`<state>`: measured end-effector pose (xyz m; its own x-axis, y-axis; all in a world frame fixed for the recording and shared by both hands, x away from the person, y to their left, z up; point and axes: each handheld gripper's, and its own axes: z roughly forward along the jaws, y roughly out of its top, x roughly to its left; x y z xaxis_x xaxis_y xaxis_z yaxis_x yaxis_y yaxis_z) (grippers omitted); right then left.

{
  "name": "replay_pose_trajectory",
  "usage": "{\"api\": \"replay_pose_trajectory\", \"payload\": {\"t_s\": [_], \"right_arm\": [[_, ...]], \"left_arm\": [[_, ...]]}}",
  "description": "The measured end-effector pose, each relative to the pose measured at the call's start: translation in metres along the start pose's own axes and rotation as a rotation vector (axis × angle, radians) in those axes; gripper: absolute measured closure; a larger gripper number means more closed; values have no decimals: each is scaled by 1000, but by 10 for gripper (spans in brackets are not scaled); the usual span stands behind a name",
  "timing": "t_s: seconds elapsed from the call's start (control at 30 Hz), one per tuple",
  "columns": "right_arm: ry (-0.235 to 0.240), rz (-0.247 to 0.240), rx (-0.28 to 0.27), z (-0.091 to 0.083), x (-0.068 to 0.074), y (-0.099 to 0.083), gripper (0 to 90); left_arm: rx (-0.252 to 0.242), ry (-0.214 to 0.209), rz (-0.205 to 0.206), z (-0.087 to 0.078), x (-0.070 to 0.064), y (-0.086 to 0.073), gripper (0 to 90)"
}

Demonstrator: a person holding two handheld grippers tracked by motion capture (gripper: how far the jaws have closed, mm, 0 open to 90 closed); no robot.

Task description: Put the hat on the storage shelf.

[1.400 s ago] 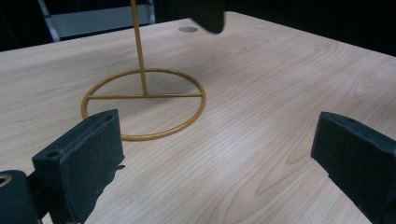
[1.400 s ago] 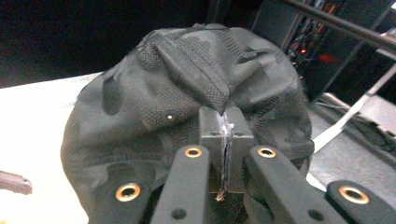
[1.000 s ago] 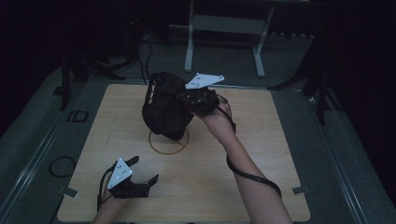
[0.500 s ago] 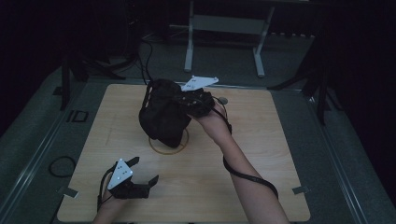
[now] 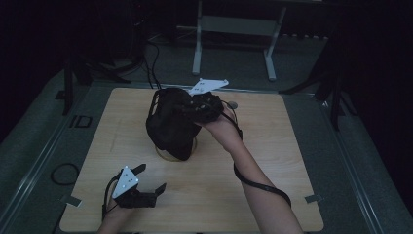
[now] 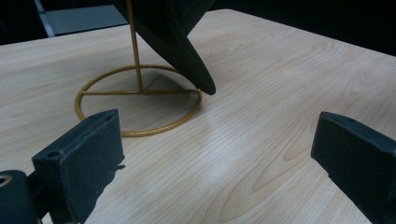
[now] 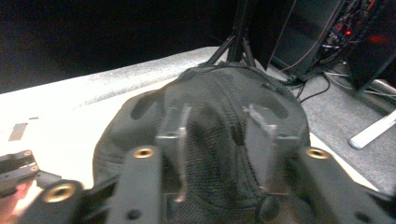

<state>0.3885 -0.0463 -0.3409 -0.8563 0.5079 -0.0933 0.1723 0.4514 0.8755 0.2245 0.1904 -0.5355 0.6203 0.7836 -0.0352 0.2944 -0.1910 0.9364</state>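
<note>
A black cap (image 5: pixel 168 122) with a mesh crown sits over a thin gold wire stand (image 6: pixel 135 95) near the middle of a light wooden table (image 5: pixel 272 146). Its brim points down, and the tip hangs just above the stand's round base ring, as the left gripper view shows. The stand has an upright rod rising from a crossbar inside the ring.

The right gripper (image 5: pixel 202 108) is at the cap's far right side, held by a hand whose forearm crosses the table from the bottom right. In the right gripper view its jaws are drawn close on a fold of the mesh crown (image 7: pixel 210 135), pinching the fabric between them.

The left gripper (image 5: pixel 139 190) rests low near the table's front left edge, well apart from the cap. Its jaws are spread wide with nothing between them, facing the stand.

Around the table lies dark grey floor (image 5: pixel 370 161), with cables and a metal frame (image 5: pixel 234 29) beyond the far edge.
</note>
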Motion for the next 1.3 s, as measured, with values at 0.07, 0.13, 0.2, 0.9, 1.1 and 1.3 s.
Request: {"api": "replay_pose_trajectory", "payload": {"t_s": [0.07,0.13,0.2,0.9,1.1,1.3], "right_arm": [[-2,4,6,-1,1,0,476],[6,5,8,-3,0,-1,405],[5,5,16,-5,-1,-2,366],[24,6,-14,-37,-6,-41,137],[17,-3,6,-40,-4,-58,137],[22,16,6,-41,-2,-75,137]], "left_arm": [[2,1,2,0,0,0,29],[3,1,2,0,1,0,29],[2,3,-1,1,1,-1,29],[9,-1,-4,1,1,-3,29],[13,-2,-3,2,1,-4,29],[9,-2,-1,1,0,-5,29]]}}
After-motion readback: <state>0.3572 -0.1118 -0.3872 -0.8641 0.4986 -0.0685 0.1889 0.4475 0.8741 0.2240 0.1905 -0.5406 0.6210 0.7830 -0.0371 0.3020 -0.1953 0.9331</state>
